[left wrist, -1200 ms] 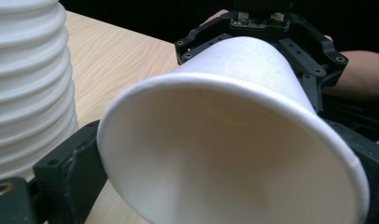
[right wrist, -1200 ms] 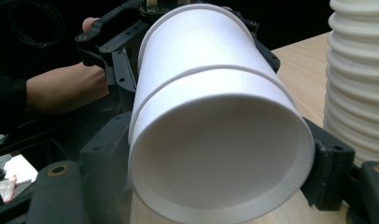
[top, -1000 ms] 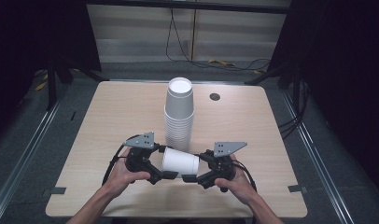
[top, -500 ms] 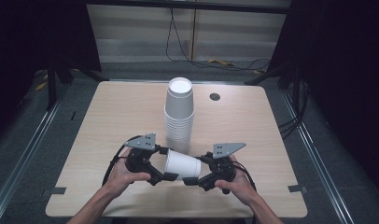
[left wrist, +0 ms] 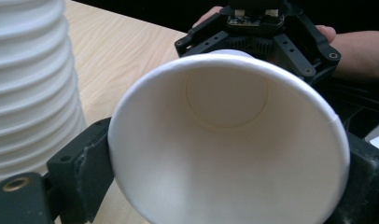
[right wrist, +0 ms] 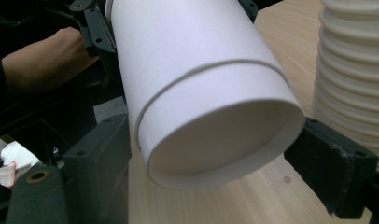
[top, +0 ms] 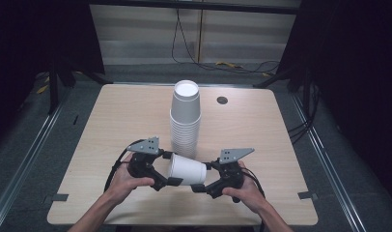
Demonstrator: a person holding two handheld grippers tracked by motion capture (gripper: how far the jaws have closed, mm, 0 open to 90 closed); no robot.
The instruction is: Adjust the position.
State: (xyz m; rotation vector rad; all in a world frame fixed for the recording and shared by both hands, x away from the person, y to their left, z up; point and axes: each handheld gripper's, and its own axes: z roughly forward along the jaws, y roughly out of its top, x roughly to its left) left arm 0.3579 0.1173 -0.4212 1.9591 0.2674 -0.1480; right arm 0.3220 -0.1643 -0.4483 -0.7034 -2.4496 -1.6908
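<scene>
White paper makes up the cup (top: 186, 170) that lies on its side, held up just over the wooden table (top: 112, 116) between two grippers. From the high view, the left gripper (top: 166, 169) has the wide mouth end and the right gripper (top: 200, 177) has the bottom end. Both hands come in from the near edge of the table, forearms slanting toward each other, wrists turned in so the grippers face one another. A tall stack of cups (top: 185, 118) stands just behind.

In the left gripper view, you look right into the cup (left wrist: 225, 154) (you can see its round bottom). The left jaws have just been closing, and their pads now press on the rim at both sides. The right gripper (left wrist: 255, 35) and its hand (left wrist: 351, 49) sit behind the cup.

In the right gripper view, the cup's bottom end (right wrist: 215, 107) sits between the two black jaws. The left pad touches it; at the other pad I cannot tell for sure. The stack (right wrist: 353, 74) rises at the right.
</scene>
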